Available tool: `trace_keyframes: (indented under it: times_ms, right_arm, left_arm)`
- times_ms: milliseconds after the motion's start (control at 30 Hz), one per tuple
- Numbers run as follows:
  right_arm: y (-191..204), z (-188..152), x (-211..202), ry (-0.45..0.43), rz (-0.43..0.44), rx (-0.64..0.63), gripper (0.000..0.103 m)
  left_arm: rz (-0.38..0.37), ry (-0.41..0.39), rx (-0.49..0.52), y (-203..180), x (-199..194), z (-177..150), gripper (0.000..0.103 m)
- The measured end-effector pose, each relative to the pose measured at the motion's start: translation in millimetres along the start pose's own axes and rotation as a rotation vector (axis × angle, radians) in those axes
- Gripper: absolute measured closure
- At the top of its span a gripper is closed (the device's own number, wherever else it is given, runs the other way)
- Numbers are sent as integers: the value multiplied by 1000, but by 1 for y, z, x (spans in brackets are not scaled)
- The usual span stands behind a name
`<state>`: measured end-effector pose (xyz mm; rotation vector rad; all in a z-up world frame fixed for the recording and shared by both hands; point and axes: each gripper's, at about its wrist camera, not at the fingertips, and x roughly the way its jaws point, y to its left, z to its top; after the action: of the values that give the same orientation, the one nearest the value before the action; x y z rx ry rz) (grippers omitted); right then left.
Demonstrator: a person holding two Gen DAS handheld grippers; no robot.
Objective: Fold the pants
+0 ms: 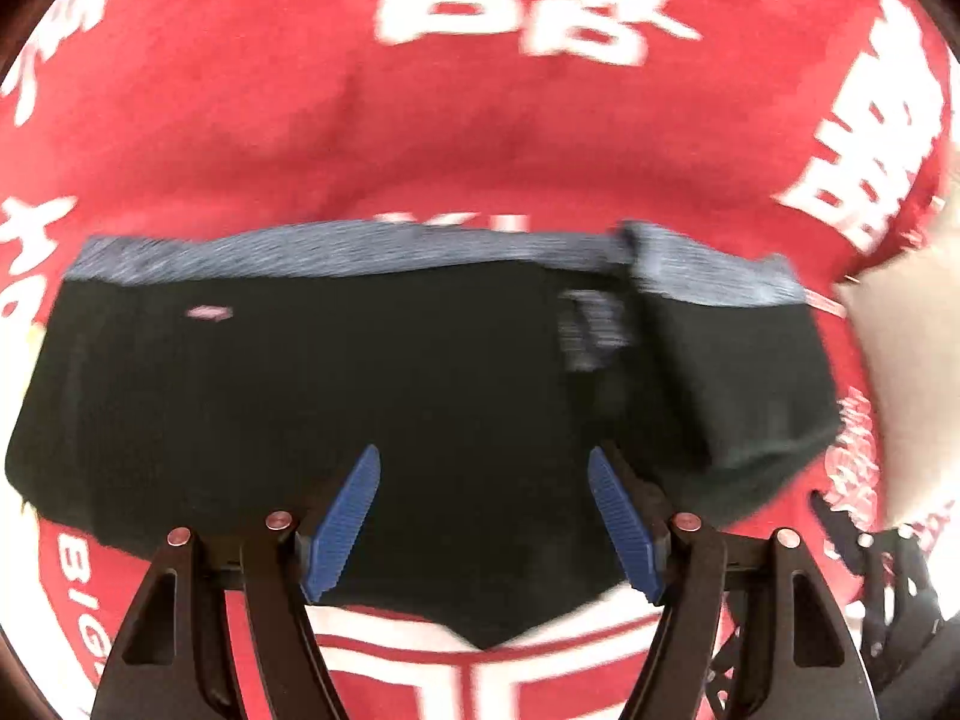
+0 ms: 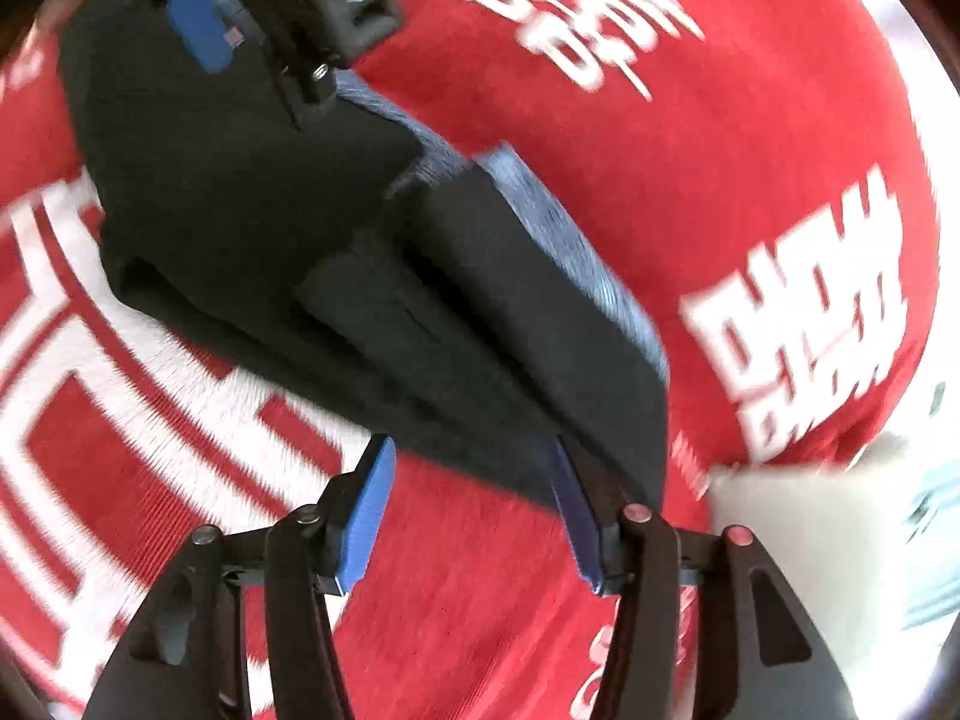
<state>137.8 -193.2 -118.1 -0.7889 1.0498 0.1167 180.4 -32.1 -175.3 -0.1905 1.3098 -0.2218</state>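
A big red cloth (image 1: 456,138) covers the whole top where things lie. It has fat white letters (image 1: 528,6) at twelve o'clock and more at two o'clock. White lines and boxes (image 2: 90,396) run across it at nine o'clock. Something pale and white (image 2: 798,528) sits at four o'clock, too blurry to name.

Red cloth (image 1: 480,138) carries large white Chinese-style characters, too blurred to read, in both views; only the Latin letters "BIG" (image 1: 81,588) are legible, at its lower left edge in the left wrist view; small pale mark on pants (image 1: 210,313) unreadable.
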Motion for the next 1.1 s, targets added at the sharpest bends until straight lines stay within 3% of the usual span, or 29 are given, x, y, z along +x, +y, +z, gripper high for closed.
trace_keyframes:
  times_ms: [100, 233, 500, 533, 600, 633, 700, 833, 1000, 1100]
  right_arm:
    - [-39, -12, -16, 9, 111, 197, 46]
    - [-79, -24, -16, 35, 135, 336, 46]
    - [-96, -33, -11, 52, 183, 428, 46]
    - [-98, -34, -9, 54, 197, 440, 46]
    - [-101, -37, -6, 58, 223, 461, 46]
    - [-103, -38, -4, 63, 236, 475, 46]
    - [-109, -42, -1, 74, 257, 501, 54]
    - [-123, -50, 1, 102, 270, 536, 56]
    - [-124, -59, 7, 139, 283, 539, 56]
    - [-121, -61, 12, 144, 313, 527, 56]
  left_arm:
    - [-91, 14, 42, -23, 1, 6, 29]
    - [-170, 64, 55, -45, 12, 15, 29]
    - [-244, 118, 14, -68, 30, 24, 33]
    - [-250, 126, 16, -71, 33, 24, 42]
    - [-234, 151, 31, -75, 40, 24, 99]
    - [-259, 162, 22, -74, 40, 24, 98]
    - [-304, 112, 30, -79, 25, 25, 98]
    - [-270, 78, 102, -84, 0, 13, 98]
    - [-211, 169, 53, -56, 34, -25, 98]
    - [-229, 135, 34, -53, 37, -29, 98]
